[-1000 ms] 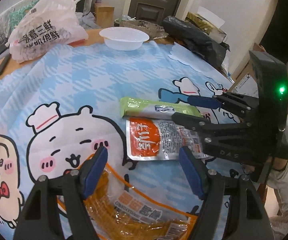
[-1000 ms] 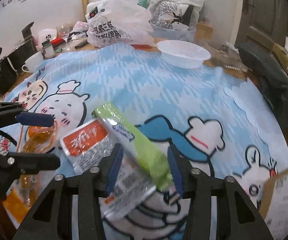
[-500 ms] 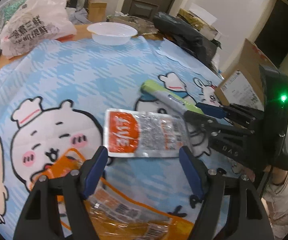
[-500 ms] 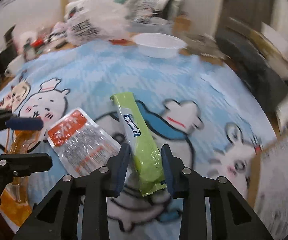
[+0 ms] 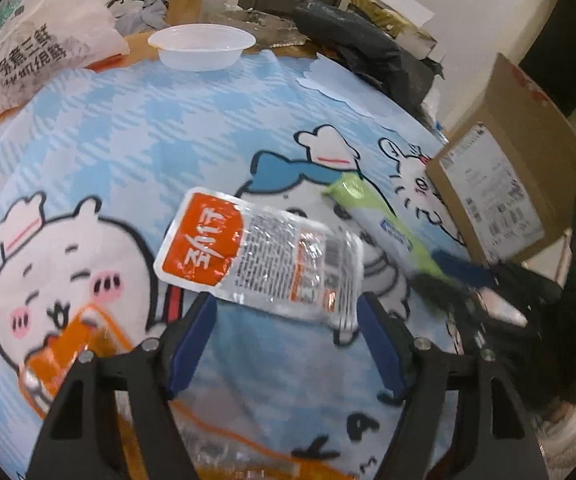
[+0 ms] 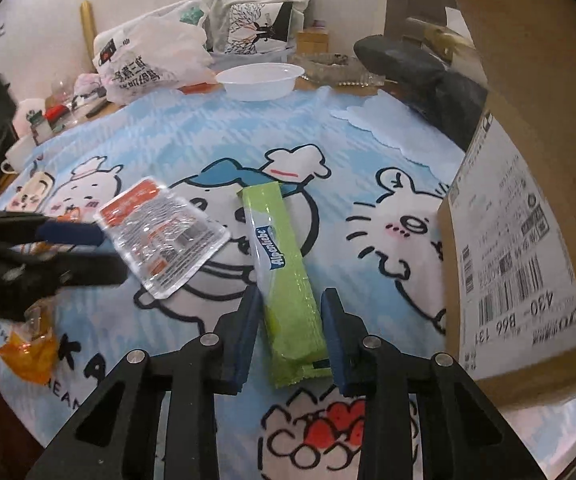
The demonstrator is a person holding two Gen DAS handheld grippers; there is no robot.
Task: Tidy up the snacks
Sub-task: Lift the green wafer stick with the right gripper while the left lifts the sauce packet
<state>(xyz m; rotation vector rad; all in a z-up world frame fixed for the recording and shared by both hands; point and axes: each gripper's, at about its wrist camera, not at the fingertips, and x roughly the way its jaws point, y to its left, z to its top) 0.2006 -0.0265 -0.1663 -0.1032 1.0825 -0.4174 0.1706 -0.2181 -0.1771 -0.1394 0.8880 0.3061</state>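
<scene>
My right gripper (image 6: pixel 290 322) is shut on the near end of a long green snack pack (image 6: pixel 282 264), held above the cloth; it also shows in the left wrist view (image 5: pixel 372 216), with the right gripper (image 5: pixel 454 276) to its right. A clear pouch with an orange label (image 5: pixel 256 256) lies on the blue cartoon tablecloth (image 5: pixel 136 132), just ahead of my open, empty left gripper (image 5: pixel 286 328); the pouch also shows in the right wrist view (image 6: pixel 160 236). An orange snack bag (image 5: pixel 76 344) lies under my left gripper.
A cardboard box (image 6: pixel 528 216) stands at the table's right edge, close to the green pack. A white plastic bowl (image 5: pixel 202 46) and a white printed shopping bag (image 5: pixel 44 48) sit at the far side. A black bag (image 5: pixel 372 60) lies far right.
My right gripper has carried the green pack to the right, away from the orange-label pouch and toward the cardboard box. My left gripper stays open over the orange bag.
</scene>
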